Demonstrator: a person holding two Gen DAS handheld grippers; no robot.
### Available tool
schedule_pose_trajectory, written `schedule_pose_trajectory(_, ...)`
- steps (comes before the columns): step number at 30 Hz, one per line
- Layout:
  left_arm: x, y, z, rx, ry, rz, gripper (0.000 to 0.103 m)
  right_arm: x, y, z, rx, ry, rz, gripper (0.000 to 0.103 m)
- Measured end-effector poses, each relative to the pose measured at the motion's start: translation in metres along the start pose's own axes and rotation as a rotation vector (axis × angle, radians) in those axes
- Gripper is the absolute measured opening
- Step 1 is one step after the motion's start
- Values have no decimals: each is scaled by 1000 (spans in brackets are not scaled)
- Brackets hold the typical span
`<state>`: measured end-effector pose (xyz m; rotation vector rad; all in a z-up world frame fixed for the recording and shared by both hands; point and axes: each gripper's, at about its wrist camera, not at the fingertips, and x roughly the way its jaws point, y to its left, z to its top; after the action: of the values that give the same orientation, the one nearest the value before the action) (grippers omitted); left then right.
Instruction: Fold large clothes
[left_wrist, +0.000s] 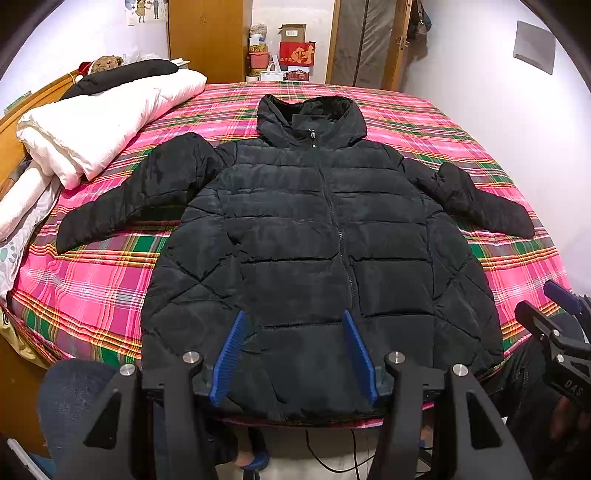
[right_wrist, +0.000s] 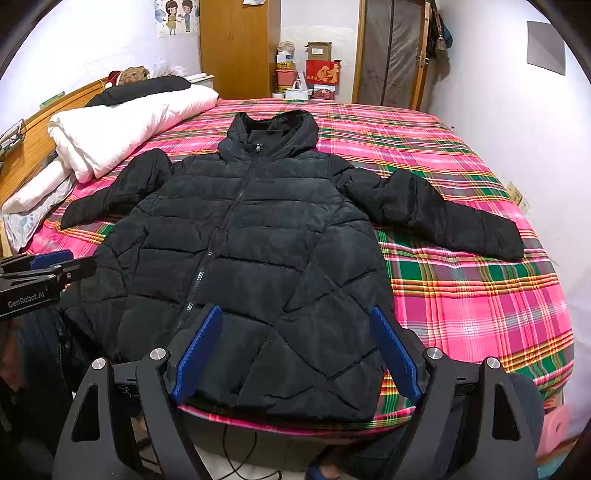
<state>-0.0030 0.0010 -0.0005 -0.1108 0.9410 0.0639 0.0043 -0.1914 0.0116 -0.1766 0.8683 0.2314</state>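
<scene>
A black quilted hooded jacket (left_wrist: 306, 236) (right_wrist: 251, 243) lies flat and zipped on the plaid bed, front up, hood at the far end, both sleeves spread out to the sides. My left gripper (left_wrist: 293, 321) hovers open above the jacket's near hem, its blue pads wide apart with nothing between them. My right gripper (right_wrist: 295, 317) also stands open over the hem, a little right of the zipper, and holds nothing. Each gripper shows at the edge of the other's view: the right gripper (left_wrist: 561, 314) and the left gripper (right_wrist: 48, 266).
The bed has a pink, green and white plaid sheet (left_wrist: 92, 284) (right_wrist: 480, 295). A rolled white duvet (left_wrist: 103, 118) and a black garment (left_wrist: 122, 75) lie along its left side by the wooden headboard. Boxes (left_wrist: 295, 51) and a wardrobe stand beyond. A cable runs on the floor (left_wrist: 332, 458).
</scene>
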Motion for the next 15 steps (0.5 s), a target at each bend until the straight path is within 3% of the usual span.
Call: schedule_pose_trajectory(15,-2,1,0,-4,-3,9,57,0,0,0,0,0,0,82)
